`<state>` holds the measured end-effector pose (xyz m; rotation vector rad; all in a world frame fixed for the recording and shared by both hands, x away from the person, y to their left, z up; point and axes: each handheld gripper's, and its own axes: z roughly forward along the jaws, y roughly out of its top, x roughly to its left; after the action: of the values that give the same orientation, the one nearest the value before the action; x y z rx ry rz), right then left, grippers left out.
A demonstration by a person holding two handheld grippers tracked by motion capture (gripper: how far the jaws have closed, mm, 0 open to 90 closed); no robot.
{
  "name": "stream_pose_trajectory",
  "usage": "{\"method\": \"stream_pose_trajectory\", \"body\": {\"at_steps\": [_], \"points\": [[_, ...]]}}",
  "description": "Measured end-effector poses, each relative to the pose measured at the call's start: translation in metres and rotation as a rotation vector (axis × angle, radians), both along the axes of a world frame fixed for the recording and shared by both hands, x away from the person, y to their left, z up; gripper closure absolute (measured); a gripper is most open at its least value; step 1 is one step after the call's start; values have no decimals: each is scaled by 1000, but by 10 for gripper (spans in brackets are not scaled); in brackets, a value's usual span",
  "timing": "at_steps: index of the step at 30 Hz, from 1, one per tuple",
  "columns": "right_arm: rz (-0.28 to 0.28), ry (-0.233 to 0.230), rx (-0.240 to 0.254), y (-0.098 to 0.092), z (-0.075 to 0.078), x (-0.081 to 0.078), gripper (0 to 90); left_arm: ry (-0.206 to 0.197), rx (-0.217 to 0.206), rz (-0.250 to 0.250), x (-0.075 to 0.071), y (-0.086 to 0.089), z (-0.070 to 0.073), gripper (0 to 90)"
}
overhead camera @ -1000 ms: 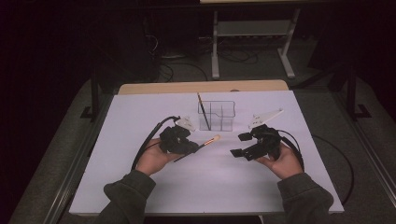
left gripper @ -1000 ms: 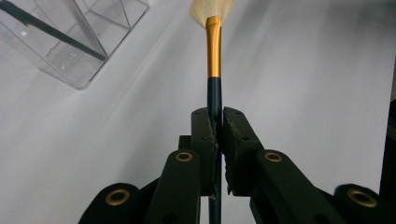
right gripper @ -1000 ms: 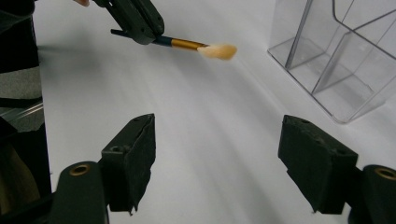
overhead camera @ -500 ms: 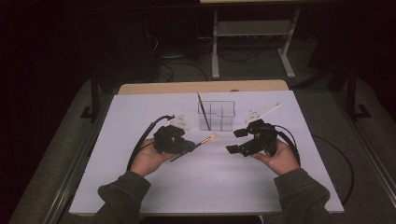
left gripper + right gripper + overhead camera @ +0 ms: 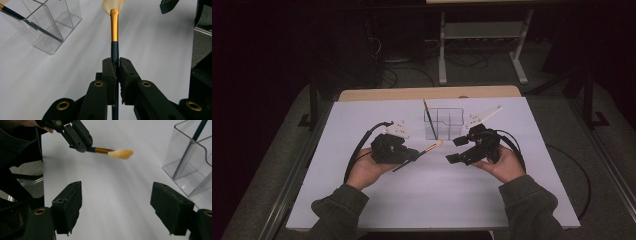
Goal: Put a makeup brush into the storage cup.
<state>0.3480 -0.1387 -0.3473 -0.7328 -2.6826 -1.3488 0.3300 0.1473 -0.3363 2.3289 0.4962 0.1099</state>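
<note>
Gold-banded and dark-handled, the makeup brush (image 5: 114,30) sits clamped in your left tool (image 5: 416,155), jaws pinched tight on its handle, pale bristles pointing out over the white desk (image 5: 422,200) toward your right tool (image 5: 454,150). That right tool has its jaws wide apart, nothing between them. Just beyond both, a clear plastic organizer (image 5: 447,122) holds a second dark brush (image 5: 428,117) leaning in one compartment.

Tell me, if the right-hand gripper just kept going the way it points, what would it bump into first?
Probably the brush tip. The right gripper, jaws open, aims across bare white table toward the brush held by the left gripper. The clear holder sits off to one side. Depth is hard to judge.
</note>
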Motion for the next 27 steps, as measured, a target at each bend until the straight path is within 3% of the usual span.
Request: {"method": "stream_pose_trajectory", "body": {"at_steps": [6, 16, 22, 27], "points": [[22, 18, 13, 6, 1, 5, 261, -8, -29, -32, -5, 1, 1, 836], [78, 30, 10, 20, -1, 5, 287, -13, -41, -70, -10, 2, -2, 836], [127, 32, 25, 29, 1, 3, 322, -39, -52, -121, -15, 4, -3, 836], [173, 49, 37, 35, 3, 2, 381, -38, -60, -137, -17, 6, -4, 836]]}}
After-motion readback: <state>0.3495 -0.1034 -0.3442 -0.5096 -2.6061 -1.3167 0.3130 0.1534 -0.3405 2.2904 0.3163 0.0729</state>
